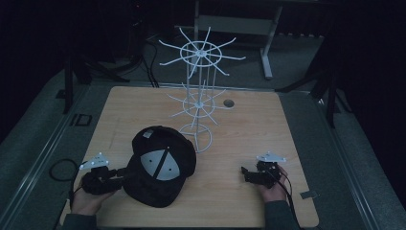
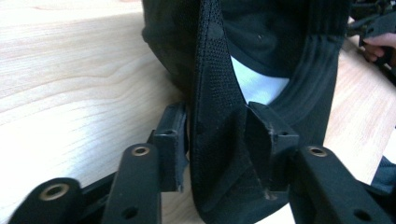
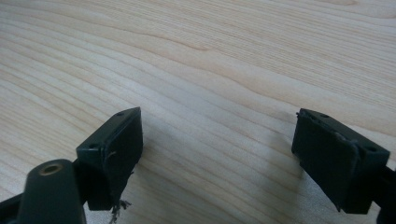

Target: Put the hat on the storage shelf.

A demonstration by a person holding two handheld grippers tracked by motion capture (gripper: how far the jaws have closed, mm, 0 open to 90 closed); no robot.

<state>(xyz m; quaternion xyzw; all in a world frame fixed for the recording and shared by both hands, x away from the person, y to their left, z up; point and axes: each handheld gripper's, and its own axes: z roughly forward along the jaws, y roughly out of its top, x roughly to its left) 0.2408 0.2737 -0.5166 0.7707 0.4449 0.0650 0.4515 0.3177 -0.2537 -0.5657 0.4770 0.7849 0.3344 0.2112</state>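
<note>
A black cap (image 1: 160, 165) lies upside down on the wooden table (image 1: 249, 124), its grey-white lining facing up. My left gripper (image 1: 117, 176) is at the cap's left side, shut on its mesh edge; in the left gripper view the black fabric (image 2: 217, 116) is pinched between the two jaws, and my left gripper (image 2: 215, 140) rests low over the wood. My right gripper (image 1: 245, 172) rests at the table's front right, apart from the cap. In the right gripper view my right gripper (image 3: 217, 154) stands open over bare wood.
A white wire display stand (image 1: 198, 96) with two tiers of radial hooks rises behind the cap, its ring base (image 1: 198, 138) close to the cap's far rim. A round grommet hole (image 1: 228, 103) sits farther back. A small tag (image 1: 308, 194) lies at the front right edge.
</note>
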